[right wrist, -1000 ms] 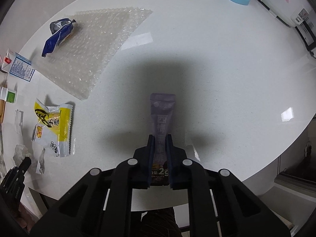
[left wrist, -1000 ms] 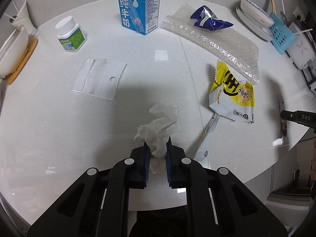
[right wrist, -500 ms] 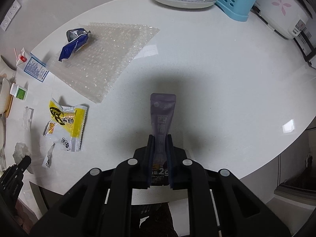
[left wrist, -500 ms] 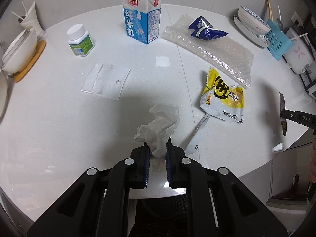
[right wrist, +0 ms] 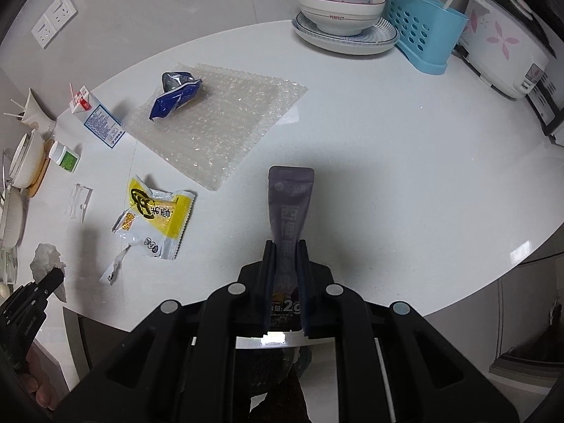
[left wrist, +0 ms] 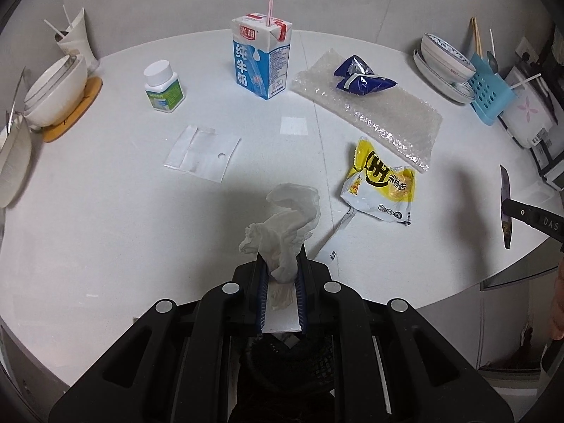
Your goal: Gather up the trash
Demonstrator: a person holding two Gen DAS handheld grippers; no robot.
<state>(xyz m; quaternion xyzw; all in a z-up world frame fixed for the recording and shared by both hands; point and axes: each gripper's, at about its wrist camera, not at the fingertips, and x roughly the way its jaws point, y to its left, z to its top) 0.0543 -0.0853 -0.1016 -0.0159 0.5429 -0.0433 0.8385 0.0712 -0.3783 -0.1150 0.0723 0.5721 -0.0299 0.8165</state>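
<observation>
My left gripper (left wrist: 281,259) is shut on a crumpled white tissue (left wrist: 285,222), held above the near edge of the round white table (left wrist: 105,211). My right gripper (right wrist: 285,246) is shut on a grey-purple sachet (right wrist: 289,204), lifted over the table's near edge. On the table lie a yellow snack wrapper (left wrist: 382,185), a blue wrapper (left wrist: 361,77) on a bubble-wrap sheet (left wrist: 373,105), a clear plastic bag (left wrist: 202,153), a torn wrapper strip (left wrist: 333,239), a milk carton (left wrist: 261,58) and a pill bottle (left wrist: 164,86). A dark mesh bin (left wrist: 292,356) shows below the left gripper.
Stacked white bowls on a wooden coaster (left wrist: 72,107) stand at far left. A patterned bowl on plates (right wrist: 340,8), a blue utensil basket (right wrist: 423,24) and a white rice cooker (right wrist: 507,38) stand at the back right. The right gripper shows in the left wrist view (left wrist: 507,208).
Both grippers have pulled back and up from the table, carrying the tissue and the sachet. More of the table and the bin under the edge has come into view.
</observation>
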